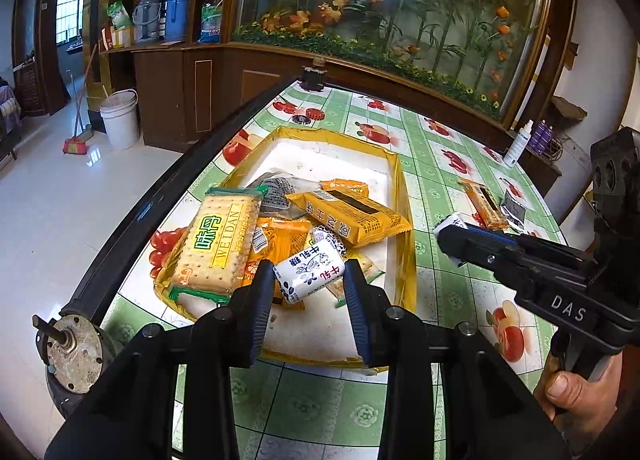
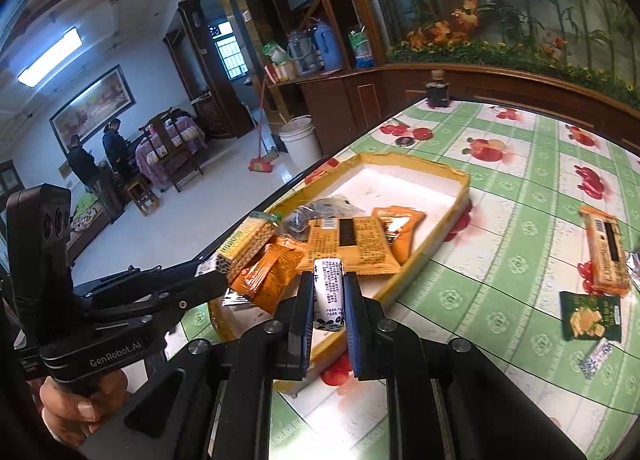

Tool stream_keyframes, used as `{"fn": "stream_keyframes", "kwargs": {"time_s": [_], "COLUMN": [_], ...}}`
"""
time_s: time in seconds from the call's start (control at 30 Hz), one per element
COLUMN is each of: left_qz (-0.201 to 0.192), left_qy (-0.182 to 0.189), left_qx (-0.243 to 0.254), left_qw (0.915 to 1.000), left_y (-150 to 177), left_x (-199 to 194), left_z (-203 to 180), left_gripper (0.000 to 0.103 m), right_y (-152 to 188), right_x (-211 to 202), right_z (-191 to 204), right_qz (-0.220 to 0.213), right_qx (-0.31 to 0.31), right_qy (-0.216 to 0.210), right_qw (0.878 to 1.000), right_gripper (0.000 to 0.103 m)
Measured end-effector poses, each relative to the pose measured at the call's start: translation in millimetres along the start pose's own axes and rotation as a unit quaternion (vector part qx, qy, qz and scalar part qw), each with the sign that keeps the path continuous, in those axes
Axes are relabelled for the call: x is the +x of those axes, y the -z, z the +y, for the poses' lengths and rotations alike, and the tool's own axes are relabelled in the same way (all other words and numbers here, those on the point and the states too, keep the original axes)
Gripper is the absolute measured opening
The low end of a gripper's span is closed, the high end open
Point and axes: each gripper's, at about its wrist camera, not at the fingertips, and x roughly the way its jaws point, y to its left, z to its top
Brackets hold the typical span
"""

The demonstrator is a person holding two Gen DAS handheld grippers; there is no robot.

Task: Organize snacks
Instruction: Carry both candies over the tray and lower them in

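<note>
Both hand-held grippers hover over the worktop (image 1: pixel 436 163), which wears a green checked cloth printed with fruit. Left hand-held gripper (image 1: pixel 309 280) is clenched on a white milk candy pack (image 1: pixel 310 274), held above the near end of the tray. Right hand-held gripper (image 2: pixel 329 302) is clamped tight on a second, slim white candy pack (image 2: pixel 329 288) just over the tray's near rim. That shallow yellow-edged tray (image 1: pixel 402 183) lies near the worktop's left edge and holds a heap of snacks: a long cracker pack (image 1: pixel 218 246) with green ends, a yellow biscuit pack (image 1: pixel 352 215) and orange pouches (image 1: pixel 280 244). Well apart to the right on the cloth lie an orange biscuit pack (image 2: pixel 606 256), a dark green cracker packet (image 2: pixel 592 316) and a small patterned sweet (image 2: pixel 596 358).
</note>
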Motion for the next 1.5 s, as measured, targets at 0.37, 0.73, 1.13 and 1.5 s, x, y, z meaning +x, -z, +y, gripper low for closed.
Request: {"fn": "stream_keyframes", "kwargs": {"time_s": [0.37,0.73,1.13,1.5], "left_qz": [0.009,0.021,0.032,0.036], "left_qy": [-0.026,-0.036,-0.044,-0.046], "left_qx": [0.017,0.022,0.022,0.023], "left_qw": [0.9995,0.9989,0.9983,0.9981], "left_y": [-2,-3,0,0], "left_x": [17,31,42,43], "left_z": [-5,-5,-1,1], "left_gripper": [0.033,0.033,0.033,0.033], "right_y": [0,-4,-3,-1], "right_x": [28,52,68,67], "right_z": [8,7,9,7], "right_qz": [0.016,0.031,0.046,0.048], "right_qx": [-0.002,-0.003,-0.01,-0.01], "right_qy": [-0.014,-0.023,-0.022,-0.014], "right_qw": [1.0,0.999,0.999,0.999], "right_gripper": [0.014,0.016,0.017,0.018]}}
